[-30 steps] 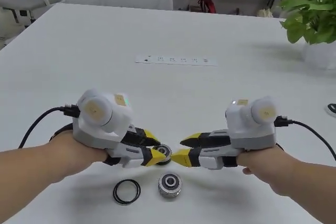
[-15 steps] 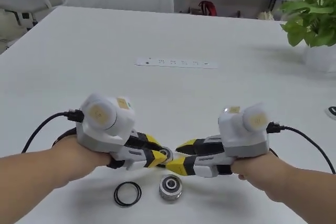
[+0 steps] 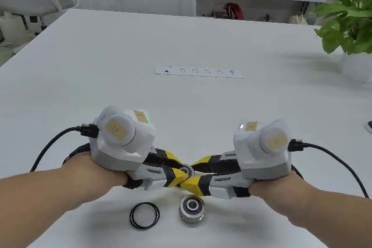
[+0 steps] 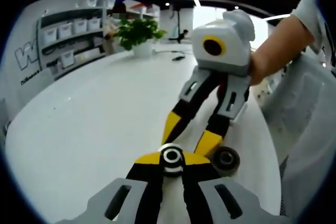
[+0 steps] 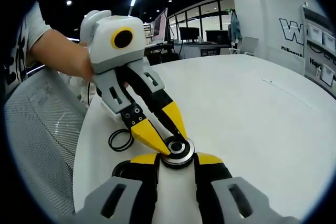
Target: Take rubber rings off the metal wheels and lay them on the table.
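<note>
**Left gripper**: I log its jaws as pressed onto the metal wheel, with one yellow tip on each side of it. The pinch holds the wheel up off the table. In the right gripper view a dark band runs round the wheel's rim.

**Right gripper**: It faces the left one head-on, and the two sets of tips meet at the same wheel. Its jaws are part-spread, with a yellow tip lying against the wheel's rim on either side. From my feeds I cannot tell whether they squeeze or merely touch.

**Second wheel**: It lies flat on the table with its bore upward. It sits just under the meeting jaw tips, on my near side, apart from both grippers.

**Rubber ring**: It is black and loose and lies flat on the table. It sits near the second wheel without touching it, on the left gripper's side of the jaw tips.

**Power strip**: It is white and lies on the table well beyond the jaws.

**Potted plant**: It stands far out past the right gripper, at the table's far corner.
</note>
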Demonstrator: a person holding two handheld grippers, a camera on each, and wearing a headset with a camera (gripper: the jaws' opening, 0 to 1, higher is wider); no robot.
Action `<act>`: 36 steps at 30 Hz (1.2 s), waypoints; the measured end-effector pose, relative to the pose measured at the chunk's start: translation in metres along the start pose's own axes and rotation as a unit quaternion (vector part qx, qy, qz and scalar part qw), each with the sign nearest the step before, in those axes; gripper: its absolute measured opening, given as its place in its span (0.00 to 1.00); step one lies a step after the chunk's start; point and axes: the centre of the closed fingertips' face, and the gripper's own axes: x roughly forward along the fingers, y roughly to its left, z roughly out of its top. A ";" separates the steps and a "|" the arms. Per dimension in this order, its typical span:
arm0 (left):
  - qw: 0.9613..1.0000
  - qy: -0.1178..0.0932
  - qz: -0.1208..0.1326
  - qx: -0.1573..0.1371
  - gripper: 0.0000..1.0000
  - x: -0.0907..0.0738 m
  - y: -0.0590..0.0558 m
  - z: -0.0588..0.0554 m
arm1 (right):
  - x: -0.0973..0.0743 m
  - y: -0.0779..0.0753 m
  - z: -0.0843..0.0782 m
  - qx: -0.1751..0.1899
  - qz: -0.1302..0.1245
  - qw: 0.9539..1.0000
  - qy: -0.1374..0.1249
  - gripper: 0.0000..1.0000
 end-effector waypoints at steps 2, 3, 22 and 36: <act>1.000 0.000 0.000 0.000 0.13 0.000 0.000 0.000 | -0.001 0.000 -0.001 -0.005 0.000 1.000 0.001 0.23; 1.000 0.000 0.000 -0.001 0.13 0.000 0.000 0.000 | -0.001 0.000 -0.001 -0.007 0.000 1.000 0.002 0.23; 1.000 0.000 -0.001 -0.007 0.13 -0.002 -0.002 0.000 | -0.004 0.002 -0.005 -0.018 0.006 1.000 0.013 0.19; 1.000 -0.004 -0.009 -0.016 0.13 -0.002 -0.002 -0.001 | -0.006 0.002 -0.006 -0.009 0.023 1.000 0.013 0.18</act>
